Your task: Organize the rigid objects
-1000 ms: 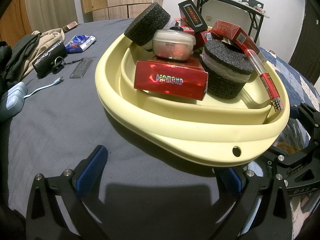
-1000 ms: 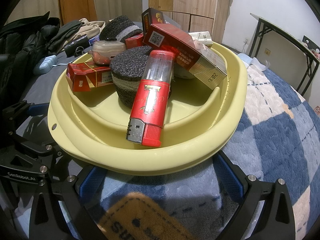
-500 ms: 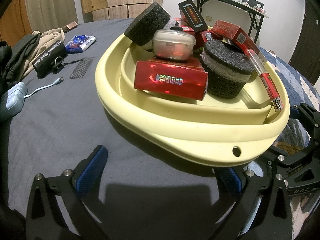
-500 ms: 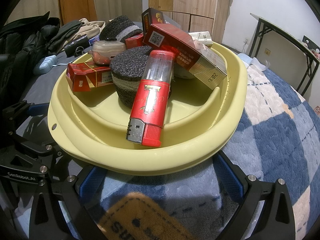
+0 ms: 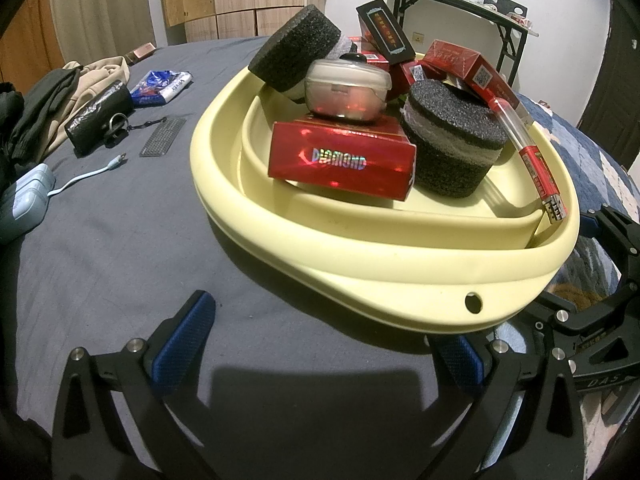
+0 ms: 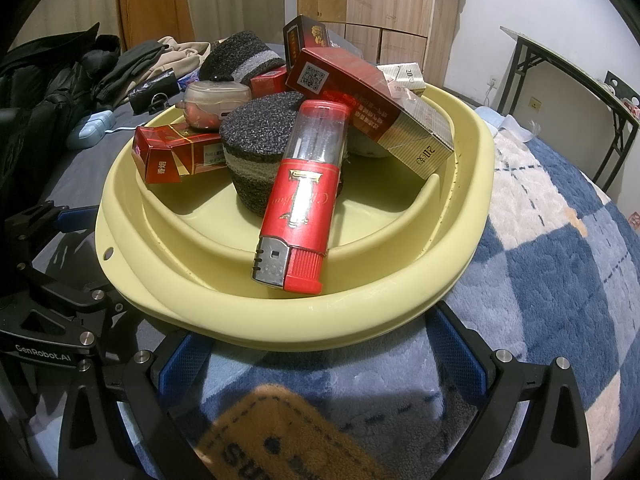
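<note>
Both hand-held grippers are waiting wide open at the near rim of the loaded yellow basin (image 5: pixel 400 252), gripping nothing.

The left hand-held gripper (image 5: pixel 320 344) and right hand-held gripper (image 6: pixel 320 356) are each sitting just beside the basin on the bed (image 5: pixel 120 240). The 2 foam discs, red boxes and jar are lying piled inside. Risk: the oversized lighter (image 6: pixel 300 204) is overhanging the inner rim and may slide out if the basin is nudged.
</note>
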